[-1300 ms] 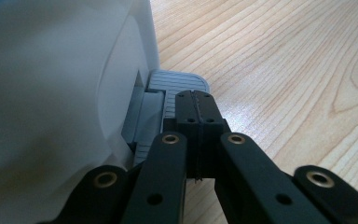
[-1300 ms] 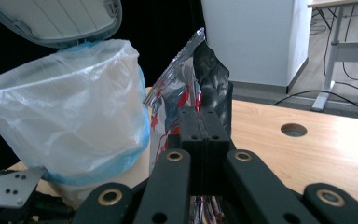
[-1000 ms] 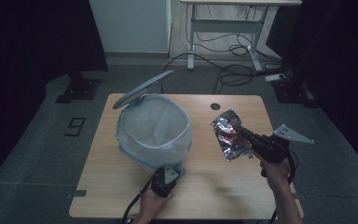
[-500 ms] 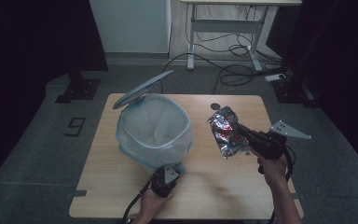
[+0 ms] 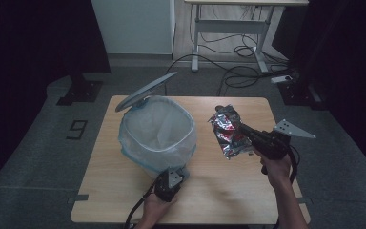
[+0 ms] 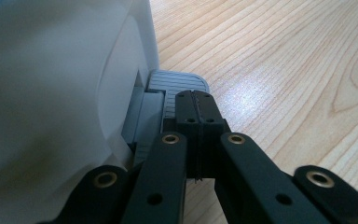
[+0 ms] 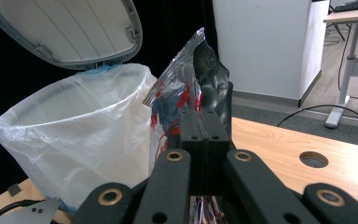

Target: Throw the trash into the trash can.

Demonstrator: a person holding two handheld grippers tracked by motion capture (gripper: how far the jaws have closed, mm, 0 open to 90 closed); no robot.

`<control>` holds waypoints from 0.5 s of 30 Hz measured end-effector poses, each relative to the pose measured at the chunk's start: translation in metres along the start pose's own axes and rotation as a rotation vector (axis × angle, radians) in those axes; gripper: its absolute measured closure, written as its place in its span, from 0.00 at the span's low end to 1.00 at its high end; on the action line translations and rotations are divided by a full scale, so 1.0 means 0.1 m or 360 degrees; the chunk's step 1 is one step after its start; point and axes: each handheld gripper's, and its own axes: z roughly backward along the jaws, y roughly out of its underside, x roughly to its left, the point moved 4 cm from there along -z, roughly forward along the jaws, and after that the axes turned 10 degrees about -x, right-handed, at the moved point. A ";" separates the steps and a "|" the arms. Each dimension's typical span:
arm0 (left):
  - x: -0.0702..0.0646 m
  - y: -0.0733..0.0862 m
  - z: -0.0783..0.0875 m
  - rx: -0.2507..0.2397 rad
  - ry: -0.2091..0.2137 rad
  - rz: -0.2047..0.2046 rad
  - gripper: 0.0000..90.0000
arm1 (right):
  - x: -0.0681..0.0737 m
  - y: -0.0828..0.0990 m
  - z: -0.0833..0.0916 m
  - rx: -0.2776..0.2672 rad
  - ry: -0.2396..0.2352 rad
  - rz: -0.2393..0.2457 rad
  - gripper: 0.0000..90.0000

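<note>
A white pedal bin (image 5: 157, 136) lined with a clear plastic bag (image 7: 70, 140) stands on the wooden table (image 5: 228, 191), its grey lid (image 5: 145, 90) raised. My left gripper (image 5: 169, 183) is shut, its tips pressing down on the bin's grey foot pedal (image 6: 177, 86). My right gripper (image 5: 248, 133) is shut on a crumpled silver and red foil snack bag (image 5: 226, 131), held in the air to the right of the bin. In the right gripper view the foil bag (image 7: 191, 88) rises above the jaws beside the bin's rim, under the open lid (image 7: 70, 28).
A round cable hole (image 7: 313, 159) sits in the table near its far right part. Behind the table are a white cabinet (image 5: 133, 24), a desk frame (image 5: 228, 33) and floor cables (image 5: 228, 71). A number marker (image 5: 77, 129) lies on the grey floor at left.
My right gripper has carried the foil bag slightly up and left toward the bin. The left gripper stays on the pedal and the lid stays up.
</note>
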 end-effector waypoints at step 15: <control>0.00 0.00 0.00 0.0000 0.0003 -0.0004 1.00 | 0.06 -0.11 -0.08 -0.0029 -0.0025 0.0007 1.00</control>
